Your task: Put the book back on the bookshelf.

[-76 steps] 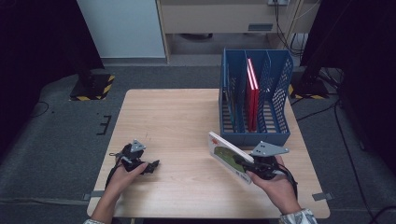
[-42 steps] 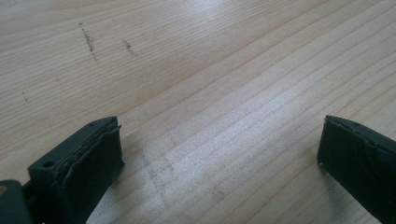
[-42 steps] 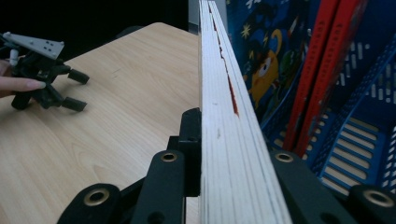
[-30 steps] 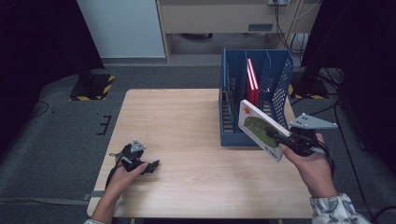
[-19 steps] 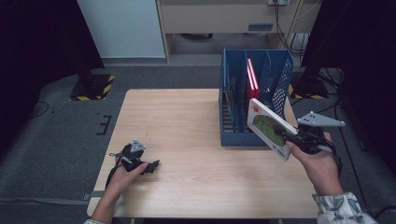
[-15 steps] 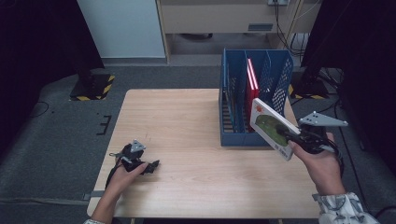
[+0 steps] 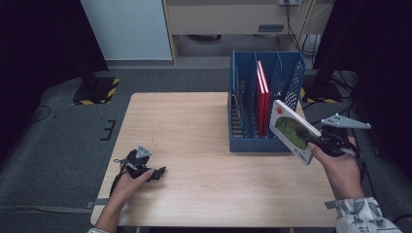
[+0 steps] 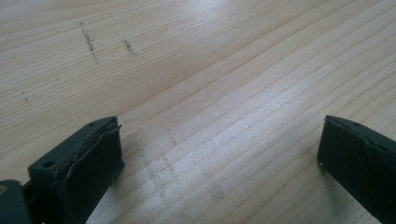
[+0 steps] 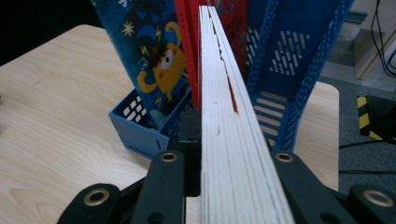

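My right gripper (image 7: 317, 142) is shut on a white book with a green cover (image 7: 291, 131), held tilted in the air just right of the blue file rack (image 7: 265, 143). In the right gripper view the book's page edge (image 9: 226, 140) runs straight ahead between the jaws toward the rack (image 9: 299, 74). A red book (image 7: 262, 97) stands in the rack, and a blue cartoon book (image 9: 149, 60) stands beside the red book (image 9: 187, 42). My left gripper (image 7: 158, 172) rests on the table near the front left, its jaws wide apart over bare wood (image 8: 219, 107).
The wooden table (image 7: 184, 126) has open room across its left and middle. The rack stands at the back right, near the table's right edge. Dark floor, cables (image 7: 340, 82) and a cabinet (image 7: 131, 29) lie beyond the table.
My right gripper has lifted the green-covered book off the table and carried it right and back, up beside the rack. The left gripper has stayed put.
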The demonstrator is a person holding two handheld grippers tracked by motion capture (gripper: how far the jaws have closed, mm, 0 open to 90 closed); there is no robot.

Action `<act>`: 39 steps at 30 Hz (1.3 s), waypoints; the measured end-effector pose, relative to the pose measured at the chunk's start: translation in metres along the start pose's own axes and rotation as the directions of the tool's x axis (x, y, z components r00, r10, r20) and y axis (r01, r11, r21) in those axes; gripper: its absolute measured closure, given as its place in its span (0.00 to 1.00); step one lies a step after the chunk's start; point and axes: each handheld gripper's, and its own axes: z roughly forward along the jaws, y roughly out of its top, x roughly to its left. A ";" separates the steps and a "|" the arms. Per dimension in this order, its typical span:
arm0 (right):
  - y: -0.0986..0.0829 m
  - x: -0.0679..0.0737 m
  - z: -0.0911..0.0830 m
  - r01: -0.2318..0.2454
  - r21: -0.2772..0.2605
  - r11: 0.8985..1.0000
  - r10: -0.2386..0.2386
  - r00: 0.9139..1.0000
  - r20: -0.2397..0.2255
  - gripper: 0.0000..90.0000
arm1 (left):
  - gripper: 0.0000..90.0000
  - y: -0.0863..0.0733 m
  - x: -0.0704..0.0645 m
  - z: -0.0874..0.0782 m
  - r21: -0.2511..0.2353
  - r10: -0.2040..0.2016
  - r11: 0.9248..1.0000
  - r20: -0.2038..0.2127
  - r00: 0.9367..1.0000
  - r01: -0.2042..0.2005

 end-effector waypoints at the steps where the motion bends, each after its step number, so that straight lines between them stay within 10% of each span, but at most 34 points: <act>1: 0.000 -0.002 0.001 -0.005 0.000 1.000 0.005 1.000 0.006 0.84 | 0.00 0.000 0.000 0.000 0.000 0.000 1.000 0.000 1.000 0.000; 39: 0.033 -0.036 0.065 -0.053 0.005 0.999 0.051 0.979 0.199 0.84 | 0.00 0.001 0.000 0.001 0.000 0.001 1.000 -0.001 1.000 -0.001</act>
